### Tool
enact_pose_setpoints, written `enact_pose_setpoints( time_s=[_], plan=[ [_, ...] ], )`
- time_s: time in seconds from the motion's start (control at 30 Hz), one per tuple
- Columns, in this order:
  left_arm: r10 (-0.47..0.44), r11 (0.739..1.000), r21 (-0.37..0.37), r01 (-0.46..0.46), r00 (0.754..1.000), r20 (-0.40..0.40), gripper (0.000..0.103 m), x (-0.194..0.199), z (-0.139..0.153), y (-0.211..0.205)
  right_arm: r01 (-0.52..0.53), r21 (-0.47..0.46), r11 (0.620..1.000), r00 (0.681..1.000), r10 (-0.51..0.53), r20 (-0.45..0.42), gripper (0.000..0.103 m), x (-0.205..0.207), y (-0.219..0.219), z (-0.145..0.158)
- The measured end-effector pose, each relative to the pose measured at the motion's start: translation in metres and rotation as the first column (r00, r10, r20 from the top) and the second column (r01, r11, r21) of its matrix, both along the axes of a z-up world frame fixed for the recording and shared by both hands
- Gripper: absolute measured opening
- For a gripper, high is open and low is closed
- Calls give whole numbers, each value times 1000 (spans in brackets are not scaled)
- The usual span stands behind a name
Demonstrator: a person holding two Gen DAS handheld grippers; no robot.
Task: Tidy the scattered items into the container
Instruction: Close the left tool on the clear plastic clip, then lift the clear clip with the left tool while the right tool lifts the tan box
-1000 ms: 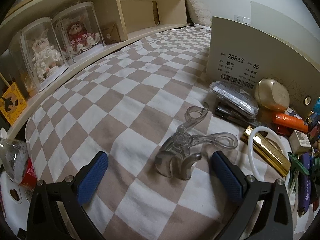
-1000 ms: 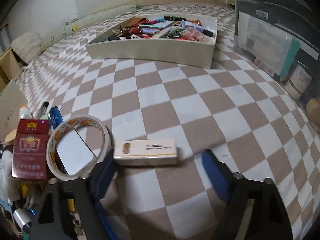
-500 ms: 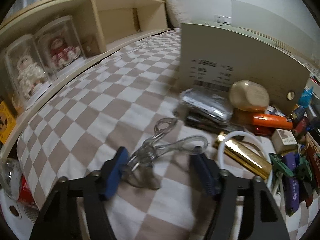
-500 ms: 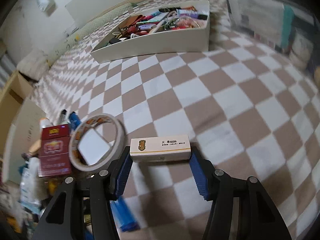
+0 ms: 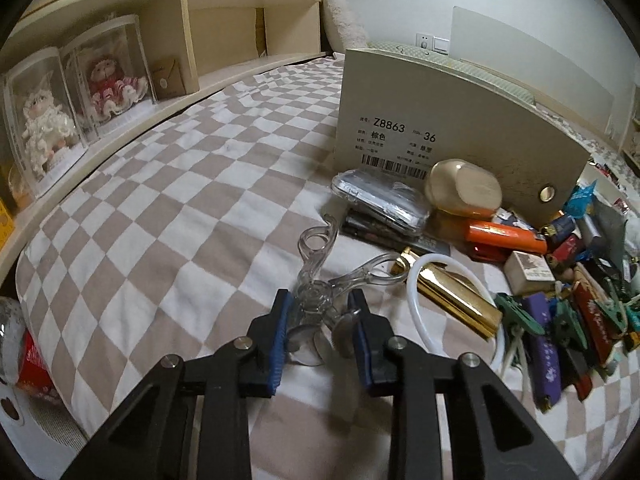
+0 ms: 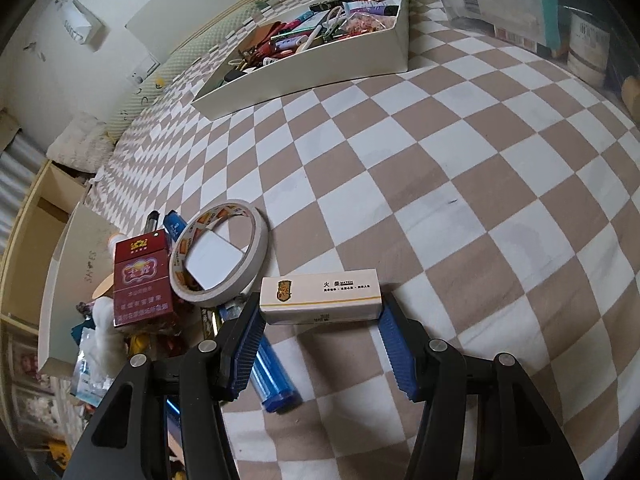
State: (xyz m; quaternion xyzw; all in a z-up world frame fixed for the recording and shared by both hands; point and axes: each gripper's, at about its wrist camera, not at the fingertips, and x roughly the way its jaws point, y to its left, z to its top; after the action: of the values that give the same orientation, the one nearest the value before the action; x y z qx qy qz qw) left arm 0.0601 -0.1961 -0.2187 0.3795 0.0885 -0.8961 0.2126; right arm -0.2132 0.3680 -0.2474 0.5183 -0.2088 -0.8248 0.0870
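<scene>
Bed with brown-and-white checked cover (image 6: 420,168), carrying two heaps of scattered small goods and, far across the cover from the right claw, the open cream cardboard container (image 6: 320,68), already well filled. Left item: clear plastic eyelash curler (image 5: 320,280), lying on the cover just in front of the upright cream shoebox lid with printed label (image 5: 440,128), beside a gold metallic tube (image 5: 452,296) ringed by a white cord (image 5: 416,292). Risk, as judged: the curler is smooth, hollow and irregular, and is caught only at its hinge end, so it may pivot or slip out on lifting; its looped handles lie close to the white cord and could drag it along. Left claw (image 5: 320,320): jaws have just been closing and now stand narrow, blue pads pressed on either side of the curler's hinge end. Right item: long cream matchbox with gold stripe (image 6: 320,296), just beside a roll of white tape (image 6: 218,256) and a red cigarette packet (image 6: 140,280), well apart from the container. Risk, as judged: the box is gripped by its two short ends, so a hard squeeze could buckle the card or slide the drawer. Right claw (image 6: 320,340): jaws wide apart but clamped on the matchbox ends, nothing else touched.
</scene>
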Motion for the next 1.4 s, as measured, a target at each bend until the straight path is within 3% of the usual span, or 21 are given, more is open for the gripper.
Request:
enact_pose_setpoints(
  time_s=[0.6,1.07,1.23,1.4],
  plan=[
    [25,999,43,-23,999,-48,29,30,31,7,-49,-137,989,999,50,7,58,27,0,6],
    [-23,999,38,26,996,-90,29,23,66,27,-141,-225,964,987,119,-108,58,36,-27,73],
    [-51,997,59,58,992,-117,29,18,79,35,-205,-223,953,974,176,-144,58,43,-48,94],
    [-84,993,78,93,990,-109,29,11,83,43,-277,-183,943,958,257,-129,58,53,-75,96]
  ],
)
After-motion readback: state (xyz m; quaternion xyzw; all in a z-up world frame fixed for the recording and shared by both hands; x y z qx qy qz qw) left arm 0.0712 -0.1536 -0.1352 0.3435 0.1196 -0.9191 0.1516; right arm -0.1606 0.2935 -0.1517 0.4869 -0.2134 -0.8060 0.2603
